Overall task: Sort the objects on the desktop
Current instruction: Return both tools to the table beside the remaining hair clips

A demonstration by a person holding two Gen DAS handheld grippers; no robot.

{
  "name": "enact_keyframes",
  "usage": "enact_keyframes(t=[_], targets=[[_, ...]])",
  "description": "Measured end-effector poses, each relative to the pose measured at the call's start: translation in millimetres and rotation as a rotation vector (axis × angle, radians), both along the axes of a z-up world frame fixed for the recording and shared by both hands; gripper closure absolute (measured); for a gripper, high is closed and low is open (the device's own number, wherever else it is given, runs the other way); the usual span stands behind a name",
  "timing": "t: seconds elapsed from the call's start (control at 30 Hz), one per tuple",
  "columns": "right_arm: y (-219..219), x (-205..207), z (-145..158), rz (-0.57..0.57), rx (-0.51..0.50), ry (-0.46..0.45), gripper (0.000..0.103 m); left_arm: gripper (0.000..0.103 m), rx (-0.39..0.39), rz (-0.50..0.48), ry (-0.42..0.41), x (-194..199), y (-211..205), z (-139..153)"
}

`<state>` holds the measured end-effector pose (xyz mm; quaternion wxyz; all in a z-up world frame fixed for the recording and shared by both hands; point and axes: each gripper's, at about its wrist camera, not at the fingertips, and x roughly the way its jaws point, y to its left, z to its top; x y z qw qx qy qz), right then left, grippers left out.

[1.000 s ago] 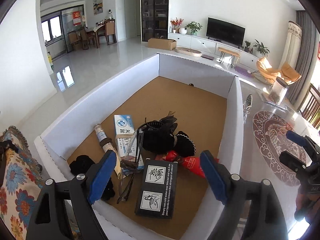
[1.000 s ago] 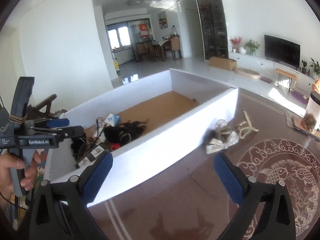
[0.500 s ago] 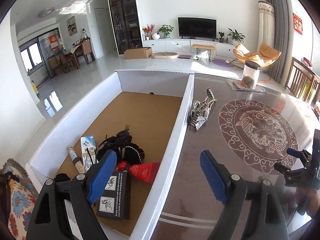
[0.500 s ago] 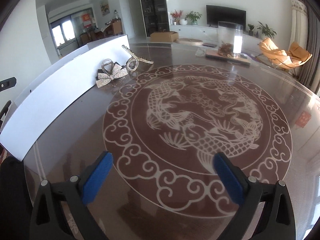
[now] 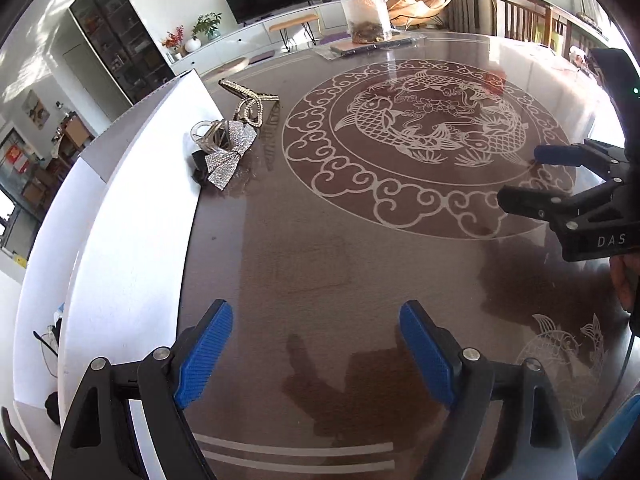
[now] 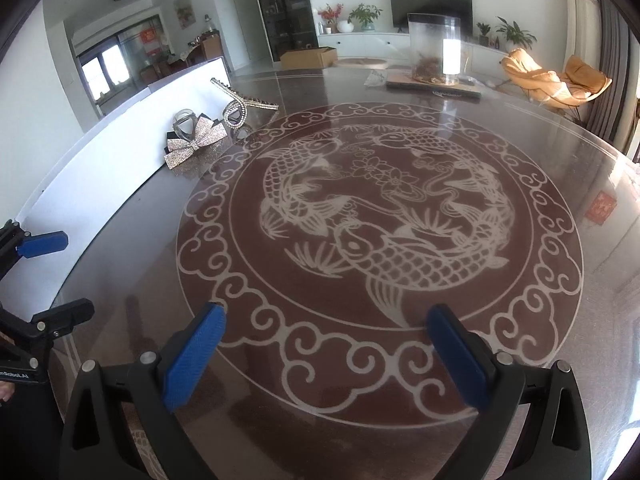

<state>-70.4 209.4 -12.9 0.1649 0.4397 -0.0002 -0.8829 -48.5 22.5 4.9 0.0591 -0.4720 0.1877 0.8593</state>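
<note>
A sparkling rhinestone bow clip (image 5: 226, 156) (image 6: 196, 146) lies on the dark glass table (image 5: 320, 248) against the white box wall (image 5: 132, 240). Just behind it lies a looped rhinestone clip (image 5: 250, 104) (image 6: 240, 106). My left gripper (image 5: 316, 320) hangs open over bare table, well short of the bow, with nothing between its blue pads. My right gripper (image 6: 326, 316) is open and empty too, above the edge of the carp medallion (image 6: 380, 216). Each gripper shows in the other's view: the right gripper (image 5: 524, 178) at the right, the left gripper (image 6: 74, 274) at the left.
The white box wall (image 6: 120, 172) runs along the table's left side, and its contents are almost wholly hidden. A clear jar (image 5: 366, 16) (image 6: 434, 52) stands on a tray at the table's far edge. A hand (image 5: 622, 276) holds the right gripper.
The left view swung right, from the items inside the box, across its wall, to the open table. The right view swung from the wall to the medallion, then stayed put. Both grippers stayed open.
</note>
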Motion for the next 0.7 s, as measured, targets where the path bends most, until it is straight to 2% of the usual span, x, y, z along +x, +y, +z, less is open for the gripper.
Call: enact_keyframes(t=[0.23, 0.33, 0.53, 0.7], targets=[[-3.5, -0.6, -1.4, 0.004, 0.012, -0.002, 0.000, 0.017, -0.100, 0.097, 0.154, -100.9, 6.1, 25.5], [-6.7, -0.5, -2.1, 0.005, 0.034, -0.002, 0.000, 0.017, -0.148, 0.122, 0.217, -137.7, 9.7, 27.1], [-11.1, 0.9, -3.3, 0.005, 0.071, -0.002, 0.000, 0.017, -0.192, 0.181, 0.239, -180.8, 6.9, 10.0], [-12.1, 1.8, -2.3, 0.005, 0.074, -0.002, 0.000, 0.017, -0.131, 0.252, 0.195, -205.3, -6.8, -3.0]])
